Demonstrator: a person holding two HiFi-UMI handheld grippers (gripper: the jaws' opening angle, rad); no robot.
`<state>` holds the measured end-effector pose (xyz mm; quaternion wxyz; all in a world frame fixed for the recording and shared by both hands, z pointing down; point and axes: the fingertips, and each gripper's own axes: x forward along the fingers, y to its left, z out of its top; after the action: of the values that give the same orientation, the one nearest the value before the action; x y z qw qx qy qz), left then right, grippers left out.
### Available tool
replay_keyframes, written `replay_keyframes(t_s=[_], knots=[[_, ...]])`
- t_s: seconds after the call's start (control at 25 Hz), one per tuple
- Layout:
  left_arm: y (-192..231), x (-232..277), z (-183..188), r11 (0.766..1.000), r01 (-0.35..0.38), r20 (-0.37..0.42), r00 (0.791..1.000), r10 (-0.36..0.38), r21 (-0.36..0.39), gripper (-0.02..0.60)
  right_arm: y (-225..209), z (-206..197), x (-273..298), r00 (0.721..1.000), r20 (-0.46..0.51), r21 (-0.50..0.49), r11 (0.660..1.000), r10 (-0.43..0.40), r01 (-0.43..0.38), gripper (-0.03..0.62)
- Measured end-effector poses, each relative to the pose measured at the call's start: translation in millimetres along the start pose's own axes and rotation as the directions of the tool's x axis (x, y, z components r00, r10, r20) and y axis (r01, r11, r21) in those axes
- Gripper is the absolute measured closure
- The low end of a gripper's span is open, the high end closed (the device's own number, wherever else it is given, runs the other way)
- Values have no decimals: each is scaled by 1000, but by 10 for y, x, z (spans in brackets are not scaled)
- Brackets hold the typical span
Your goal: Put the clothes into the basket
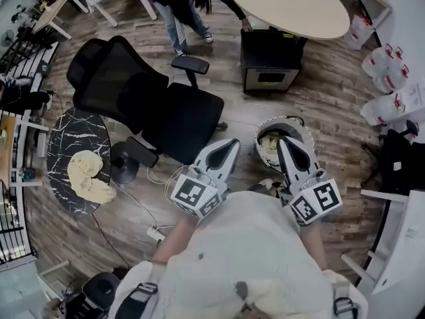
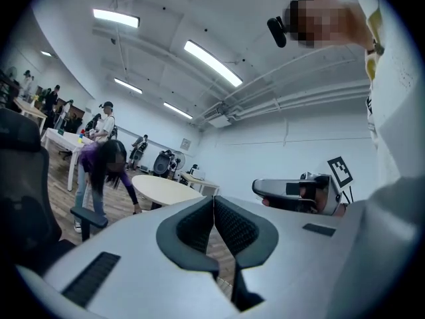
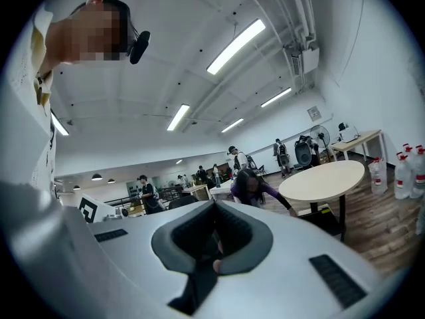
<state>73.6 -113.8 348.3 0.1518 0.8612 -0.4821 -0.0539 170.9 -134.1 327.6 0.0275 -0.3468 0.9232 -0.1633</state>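
The office chair (image 1: 179,121) crowds the basket (image 1: 292,121) on its left; bare floor (image 1: 332,105) lies beyond.

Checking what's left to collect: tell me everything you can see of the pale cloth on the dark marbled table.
The pale yellow cloth lies crumpled in a loose, soft-looking heap on the round dark marbled table, at the edge nearer the person. It appears to touch only the table, and nothing holds it.

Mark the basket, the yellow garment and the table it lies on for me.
basket (image 1: 284,119), head view, far rim.
yellow garment (image 1: 86,175), head view, its middle.
marble table (image 1: 78,133), head view, bare top.
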Motion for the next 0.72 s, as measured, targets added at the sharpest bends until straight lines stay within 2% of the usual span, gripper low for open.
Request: replay_keyframes(t_s=[0.32, 0.52, 0.72], knots=[[720, -1036, 146, 989, -144, 58, 988, 145, -14, 560, 998, -331, 687, 987, -67, -10, 989, 146, -147, 586], [1077, -1693, 196, 969, -246, 87, 965, 248, -37, 559, 1674, -508, 1047, 961, -104, -17, 966, 256, -259, 586], [1311, -2265, 209, 947, -319, 112, 940, 321, -41, 559, 2282, -702, 1294, 928, -137, -17, 936, 347, -353, 586]])
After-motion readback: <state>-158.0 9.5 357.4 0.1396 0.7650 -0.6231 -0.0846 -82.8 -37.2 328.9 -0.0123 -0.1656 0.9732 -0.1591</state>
